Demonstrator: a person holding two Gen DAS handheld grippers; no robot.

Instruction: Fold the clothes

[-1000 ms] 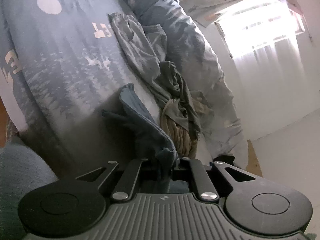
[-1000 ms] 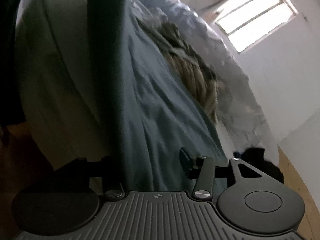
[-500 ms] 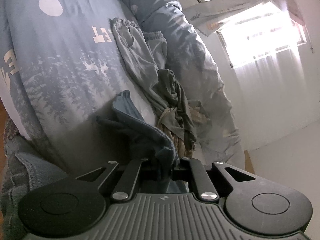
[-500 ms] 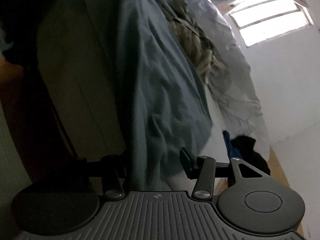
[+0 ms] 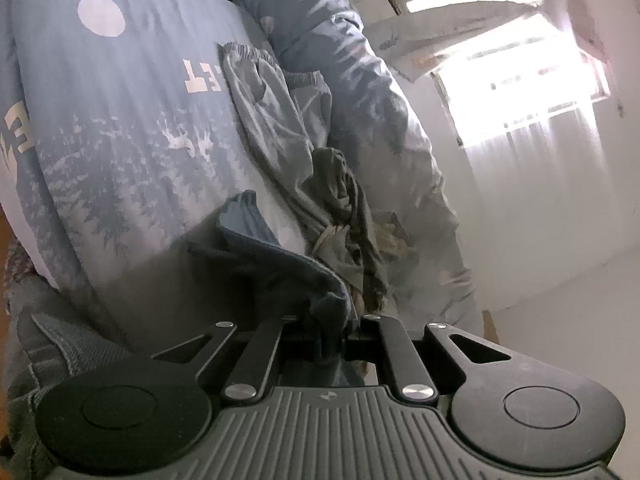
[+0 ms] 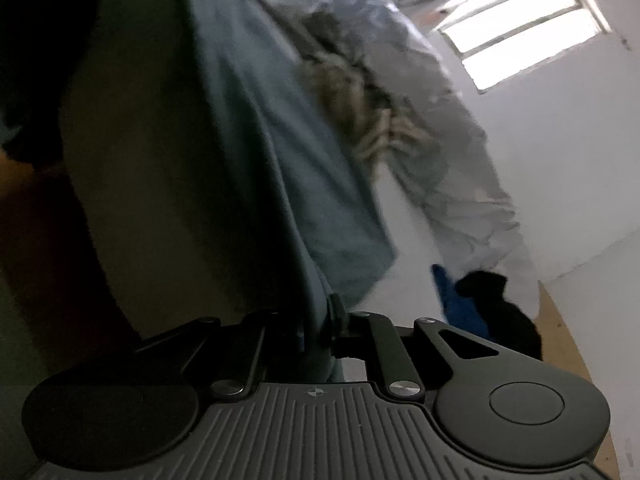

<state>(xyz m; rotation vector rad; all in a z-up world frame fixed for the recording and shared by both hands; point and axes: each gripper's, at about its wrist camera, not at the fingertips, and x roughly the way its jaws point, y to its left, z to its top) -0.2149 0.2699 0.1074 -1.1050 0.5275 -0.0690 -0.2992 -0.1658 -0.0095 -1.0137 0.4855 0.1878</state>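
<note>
Left tongs [image 5: 329, 334]: clenched on a bunched corner of the blue cloth [image 5: 280, 264], which humps up just ahead of them.
Right tongs [image 6: 320, 330]: jaws closing, with an edge of the blue cloth [image 6: 288, 152] between them; the fabric runs away from them in a long sheet.
Blue cloth: lies across the bed, held at both ends.
Bed cover [image 5: 120, 128]: grey-blue, printed with a pale disc, trees, deer and white letters; the cloth rests on it.
Grey trousers [image 5: 272, 120]: crumpled beside the cloth, waistband at the far end.
Olive garment [image 5: 344, 200]: heaped against the trousers, touching them.
Quilt [image 5: 376, 92]: rolled along the far side of the bed.
Window [image 5: 532, 80]: bright, beyond the bed.
Dark item [image 6: 500, 312]: near the bed's end, blurred; I cannot tell what it is.
</note>
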